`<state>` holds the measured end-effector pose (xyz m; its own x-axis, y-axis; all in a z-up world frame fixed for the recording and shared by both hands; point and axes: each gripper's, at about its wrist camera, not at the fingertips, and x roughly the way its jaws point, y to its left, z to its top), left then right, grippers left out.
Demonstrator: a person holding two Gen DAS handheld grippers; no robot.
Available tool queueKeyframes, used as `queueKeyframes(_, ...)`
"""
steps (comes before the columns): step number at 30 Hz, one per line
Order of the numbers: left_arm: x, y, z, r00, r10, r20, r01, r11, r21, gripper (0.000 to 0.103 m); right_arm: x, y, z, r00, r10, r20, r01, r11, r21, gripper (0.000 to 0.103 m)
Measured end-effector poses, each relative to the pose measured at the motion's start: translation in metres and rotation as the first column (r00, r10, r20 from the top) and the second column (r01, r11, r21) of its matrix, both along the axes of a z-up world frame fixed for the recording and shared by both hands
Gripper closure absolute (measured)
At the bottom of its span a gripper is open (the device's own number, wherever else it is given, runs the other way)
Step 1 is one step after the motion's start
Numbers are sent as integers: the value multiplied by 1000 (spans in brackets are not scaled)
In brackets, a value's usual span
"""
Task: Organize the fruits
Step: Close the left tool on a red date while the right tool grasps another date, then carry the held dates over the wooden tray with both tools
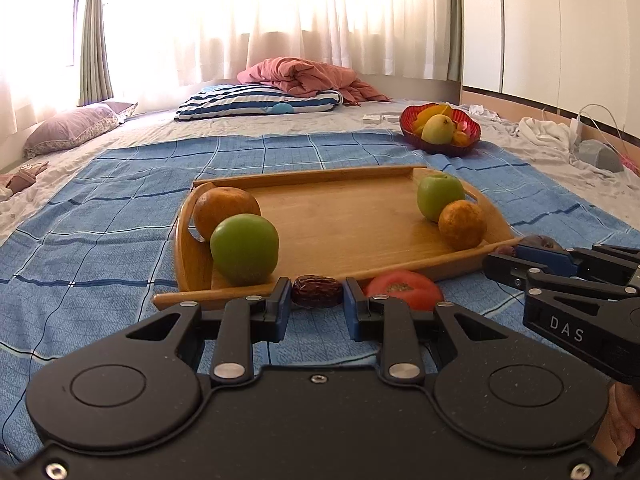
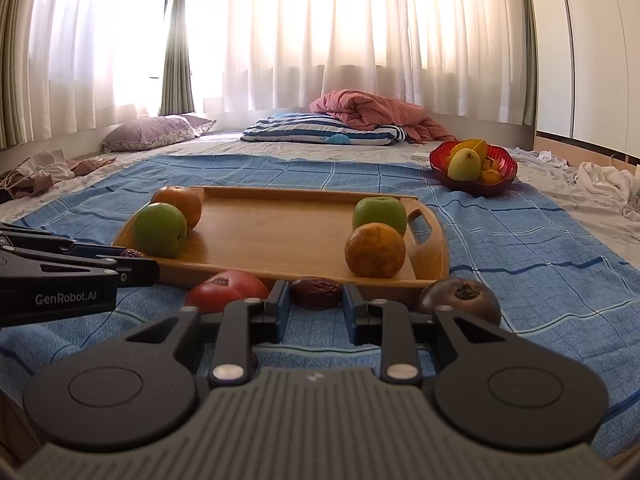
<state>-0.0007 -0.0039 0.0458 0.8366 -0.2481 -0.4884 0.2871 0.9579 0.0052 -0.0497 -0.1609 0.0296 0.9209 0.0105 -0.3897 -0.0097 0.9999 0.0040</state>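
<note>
Two dates are held, one [image 1: 317, 291] clamped in the left claw [image 1: 317, 305], the other [image 2: 316, 293] in the right claw [image 2: 315, 307], both just before the wooden tray [image 2: 276, 232], on which two green apples and two oranges sit.

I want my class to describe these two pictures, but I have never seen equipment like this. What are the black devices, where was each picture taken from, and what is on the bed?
A person holds two hand-held grippers; each carries a camera looking along its fingers. One picture comes from the left gripper, the other from the right gripper. Each is pinching a dark dried date: the left date and the right date. On the blue cloth a wooden tray holds two green apples and two oranges, one pair at each end. A tomato and a dark round fruit lie before it; a red bowl of fruit sits farther back.
</note>
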Motion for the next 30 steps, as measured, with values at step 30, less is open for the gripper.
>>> queueKeyframes(30, 158, 39, 68, 985, 128, -112, -142, 982, -122, 77, 119, -67, 78, 994, -101, -37, 107, 969, 222, 70)
